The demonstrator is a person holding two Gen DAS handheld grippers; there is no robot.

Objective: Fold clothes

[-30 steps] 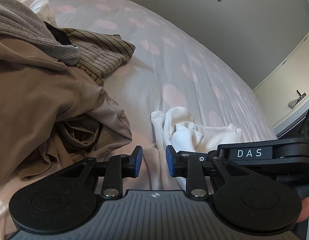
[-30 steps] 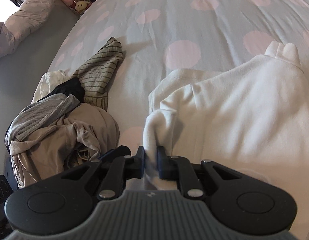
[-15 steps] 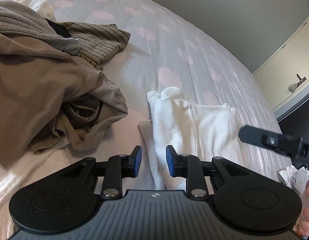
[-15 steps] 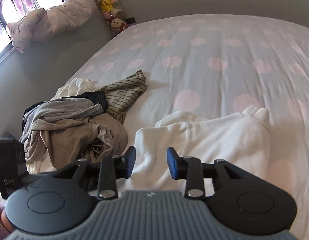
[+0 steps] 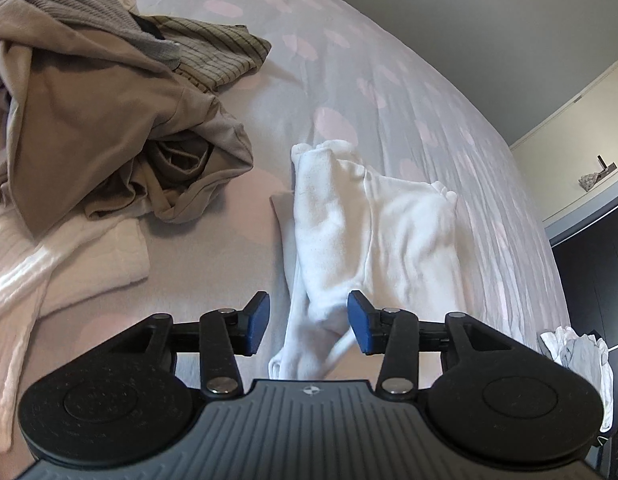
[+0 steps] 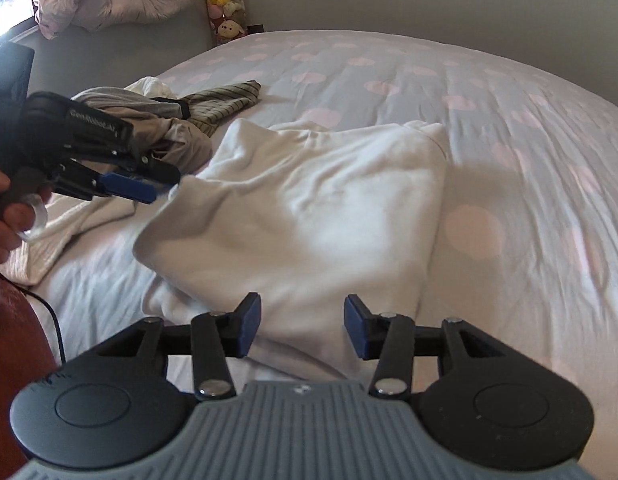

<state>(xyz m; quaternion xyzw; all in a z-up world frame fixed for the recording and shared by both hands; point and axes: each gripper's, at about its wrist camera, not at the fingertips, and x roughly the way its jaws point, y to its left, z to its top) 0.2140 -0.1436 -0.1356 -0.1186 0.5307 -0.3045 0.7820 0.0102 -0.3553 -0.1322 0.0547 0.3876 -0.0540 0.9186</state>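
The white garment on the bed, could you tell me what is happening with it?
A person with a claw in each hand is folding the white garment on the spotted bedcover. Both claws, left and right, have just been opening and hold nothing; the garment lies folded. An unfolded clothes pile waits beside it.

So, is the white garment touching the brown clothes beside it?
Apart. The left wrist view shows a bare strip of bed sheet between the white garment and the brown clothes.
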